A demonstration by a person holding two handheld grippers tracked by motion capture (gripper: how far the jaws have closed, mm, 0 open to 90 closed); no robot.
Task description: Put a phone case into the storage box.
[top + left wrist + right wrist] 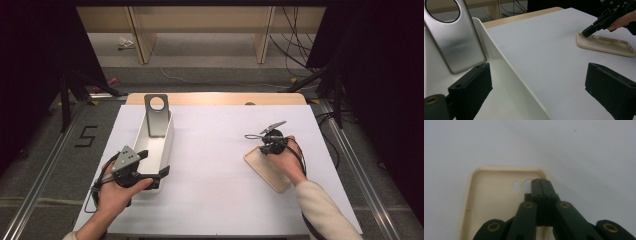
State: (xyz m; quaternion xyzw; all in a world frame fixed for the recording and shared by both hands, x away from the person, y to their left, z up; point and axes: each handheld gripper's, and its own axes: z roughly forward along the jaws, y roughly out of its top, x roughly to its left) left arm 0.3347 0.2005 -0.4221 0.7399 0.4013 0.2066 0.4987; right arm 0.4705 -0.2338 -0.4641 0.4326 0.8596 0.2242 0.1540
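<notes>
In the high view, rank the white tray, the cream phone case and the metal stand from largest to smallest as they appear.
1. White tray.
2. Cream phone case, partly covered by the right hand.
3. Metal stand. It looks close to the case in size, so ranks two and three are unsure.

Near end of the cream phone case (268, 170) hidden under the right hand (289, 161) in the high view; cut by the bottom edge in the right gripper view. Top of the metal stand (454, 37) cropped by the left gripper view's upper edge. Contact between right gripper (540, 180) tips and case impossible to tell.
</notes>
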